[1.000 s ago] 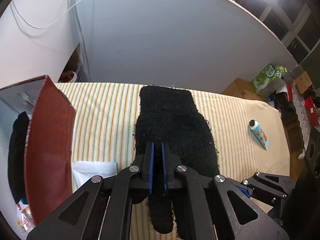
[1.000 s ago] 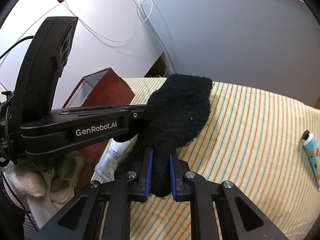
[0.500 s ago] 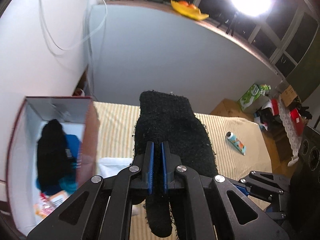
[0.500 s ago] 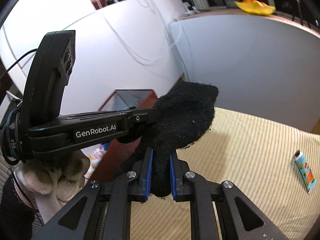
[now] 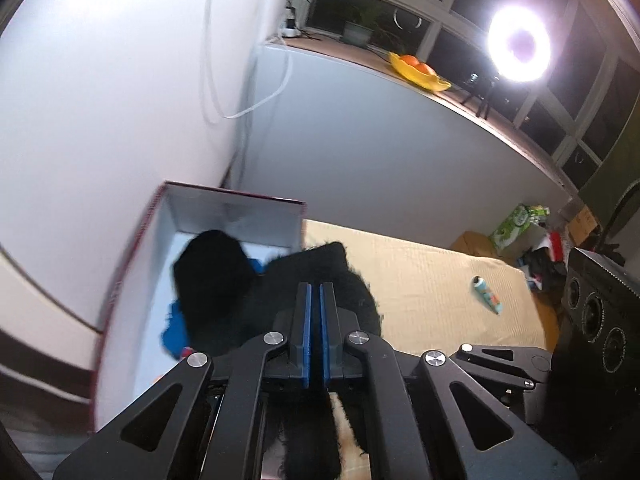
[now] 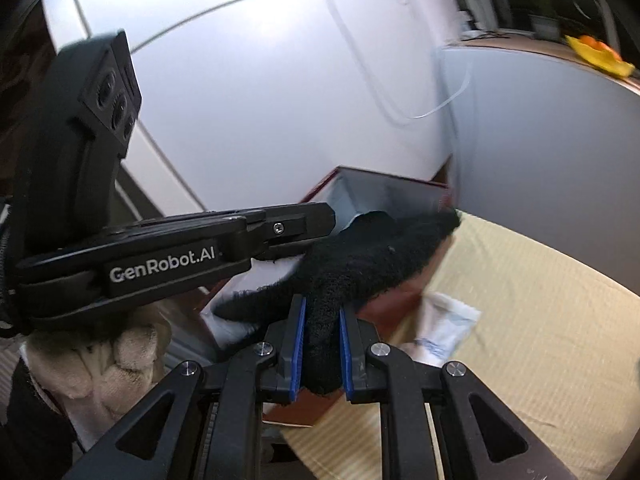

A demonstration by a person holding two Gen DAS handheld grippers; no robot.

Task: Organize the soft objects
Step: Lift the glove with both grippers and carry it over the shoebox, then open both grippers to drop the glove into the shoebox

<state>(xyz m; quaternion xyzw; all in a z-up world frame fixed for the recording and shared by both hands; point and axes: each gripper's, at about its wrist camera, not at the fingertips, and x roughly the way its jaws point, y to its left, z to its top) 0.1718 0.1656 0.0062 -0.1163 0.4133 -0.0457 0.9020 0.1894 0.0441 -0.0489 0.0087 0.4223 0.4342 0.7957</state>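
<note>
Clearly "GenRobot.AI" reads on my left gripper [image 6: 304, 228], which angles downward, pinching the black glove [image 6: 360, 264] over the red box [image 5: 224, 216]; rightward, my right gripper [image 6: 322, 344] clamps the glove's finger, tilted downward too.

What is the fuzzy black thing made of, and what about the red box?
The black glove looks like knitted fleecy yarn: its surface is fuzzy, with loose fibres along the edges, and it sags where it is held. The red box seems to be stiff cardboard, with thin straight walls, dark red outside and plain white inside.
</note>
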